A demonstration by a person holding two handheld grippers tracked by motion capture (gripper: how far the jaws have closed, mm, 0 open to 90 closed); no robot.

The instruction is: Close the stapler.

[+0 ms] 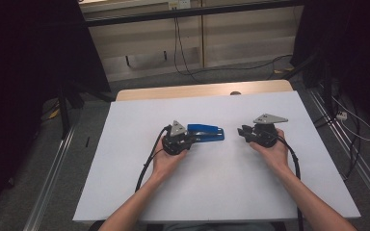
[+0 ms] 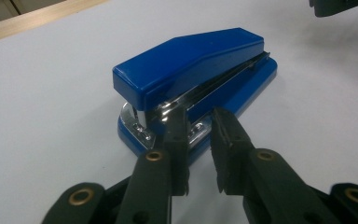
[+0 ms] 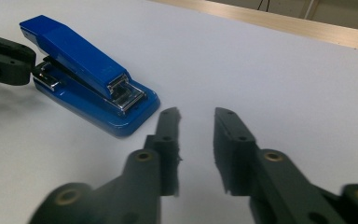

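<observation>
A blue stapler [image 1: 207,132] lies flat on the white table top [image 1: 212,192], near the middle. My left gripper [image 1: 192,136] sits just left of it, pointing right at its end. In the left gripper view the stapler [image 2: 191,70] is right in front of the left gripper [image 2: 199,117], whose narrow gap holds nothing. My right gripper [image 1: 243,133] is to the stapler's right, a short way off, pointing left. In the right gripper view the right gripper [image 3: 196,114] is open over bare table, and the stapler [image 3: 84,70] lies ahead to the left with the other gripper's black jaw tip [image 3: 4,58] beside it.
A wooden table edge [image 1: 202,90] runs along the far side of the white top. Beyond it are a grey floor, black cables [image 1: 183,57] and dark stands at both sides. Each gripper's cable [image 1: 147,163] trails back along the forearm.
</observation>
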